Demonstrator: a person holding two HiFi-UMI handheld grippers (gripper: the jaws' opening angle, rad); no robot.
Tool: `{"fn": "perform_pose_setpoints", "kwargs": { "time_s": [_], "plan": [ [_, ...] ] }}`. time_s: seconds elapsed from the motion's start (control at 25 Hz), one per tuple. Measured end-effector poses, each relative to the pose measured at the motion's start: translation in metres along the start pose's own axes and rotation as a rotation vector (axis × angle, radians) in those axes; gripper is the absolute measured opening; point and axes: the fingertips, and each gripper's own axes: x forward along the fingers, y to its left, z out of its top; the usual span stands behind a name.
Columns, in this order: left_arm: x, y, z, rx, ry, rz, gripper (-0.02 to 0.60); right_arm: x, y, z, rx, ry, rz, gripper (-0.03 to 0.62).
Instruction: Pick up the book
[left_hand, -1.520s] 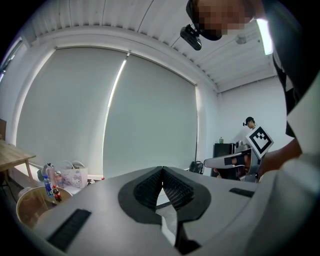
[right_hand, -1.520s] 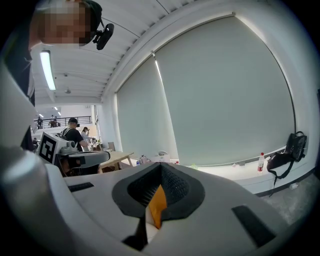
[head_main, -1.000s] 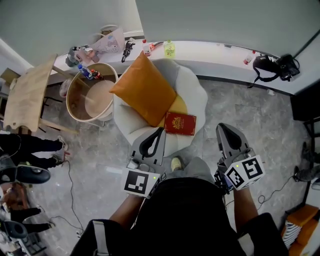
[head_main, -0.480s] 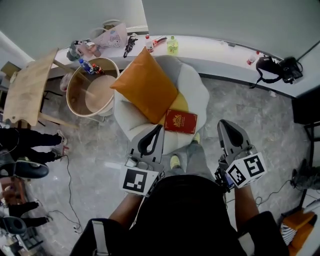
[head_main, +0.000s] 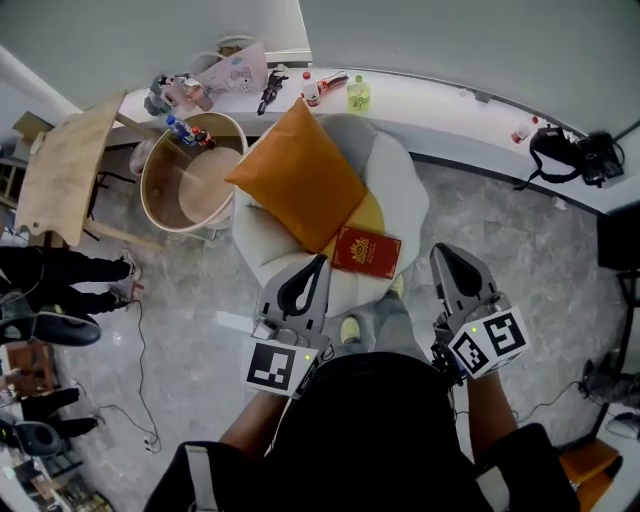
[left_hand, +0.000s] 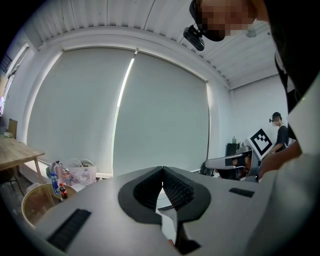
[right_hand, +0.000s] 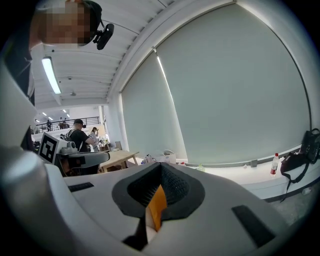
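Note:
A red book (head_main: 366, 252) with a gold emblem lies flat on the near part of a white round seat (head_main: 405, 190), partly over a yellow patch. An orange cushion (head_main: 300, 182) leans beside it on the left. My left gripper (head_main: 320, 260) is shut and empty, with its tip over the seat's near edge just left of the book. My right gripper (head_main: 441, 252) is also shut and empty, above the floor to the right of the book. In the right gripper view a strip of the orange cushion (right_hand: 158, 204) shows through the gap behind the closed tips.
A round wooden tub (head_main: 190, 185) stands left of the seat, a wooden table (head_main: 65, 170) beyond it. A white ledge (head_main: 440, 105) with bottles runs behind, and a black bag (head_main: 580, 155) rests on it at right. A person's legs (head_main: 60, 270) and cables are on the floor at left.
Both grippers have come a little forward toward the seat with the person. The book now lies closer to the left gripper's tip. Both stay shut.

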Motion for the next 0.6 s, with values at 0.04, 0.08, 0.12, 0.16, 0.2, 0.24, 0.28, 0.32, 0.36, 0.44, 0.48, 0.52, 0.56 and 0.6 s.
{"fn": "perform_pose_setpoints", "kwargs": {
  "time_s": [0.04, 0.08, 0.12, 0.16, 0.2, 0.24, 0.28, 0.32, 0.36, 0.44, 0.48, 0.52, 0.56, 0.6],
  "plan": [
    [0.006, 0.000, 0.000, -0.003, 0.008, 0.006, 0.011, 0.004, -0.005, 0.001, 0.004, 0.006, 0.007, 0.014],
    [0.012, 0.000, 0.000, -0.008, 0.011, 0.012, 0.011, 0.008, -0.011, 0.001, 0.007, 0.013, 0.014, 0.014],
    [0.019, 0.000, -0.001, -0.012, 0.014, 0.017, 0.011, 0.012, -0.018, 0.002, 0.010, 0.017, 0.020, 0.014],
    [0.027, 0.001, -0.002, -0.012, 0.021, 0.022, 0.011, 0.016, -0.026, 0.003, 0.013, 0.021, 0.025, 0.014],
    [0.034, 0.001, -0.003, -0.010, 0.034, 0.027, 0.011, 0.021, -0.034, 0.004, 0.018, 0.022, 0.029, 0.014],
    [0.041, 0.001, -0.004, -0.007, 0.049, 0.034, 0.011, 0.024, -0.041, 0.005, 0.023, 0.024, 0.035, 0.014],
    [0.048, 0.002, -0.005, -0.003, 0.063, 0.044, 0.011, 0.028, -0.049, 0.007, 0.028, 0.026, 0.041, 0.014],
    [0.054, 0.002, -0.005, 0.004, 0.079, 0.055, 0.011, 0.031, -0.056, 0.009, 0.031, 0.028, 0.048, 0.014],
    [0.061, 0.002, -0.005, 0.013, 0.092, 0.062, 0.011, 0.034, -0.063, 0.012, 0.033, 0.029, 0.055, 0.014],
    [0.077, 0.000, -0.002, 0.026, 0.107, 0.064, 0.011, 0.040, -0.078, 0.018, 0.034, 0.029, 0.066, 0.014],
    [0.085, -0.002, -0.001, 0.029, 0.109, 0.064, 0.011, 0.043, -0.086, 0.020, 0.035, 0.029, 0.069, 0.014],
    [0.093, -0.004, 0.001, 0.028, 0.105, 0.064, 0.011, 0.045, -0.094, 0.023, 0.037, 0.029, 0.072, 0.014],
    [0.101, -0.006, 0.005, 0.026, 0.089, 0.060, 0.011, 0.047, -0.103, 0.025, 0.039, 0.027, 0.075, 0.014],
    [0.110, -0.009, 0.010, 0.025, 0.066, 0.055, 0.011, 0.050, -0.111, 0.027, 0.043, 0.024, 0.079, 0.014]
  ]
}}
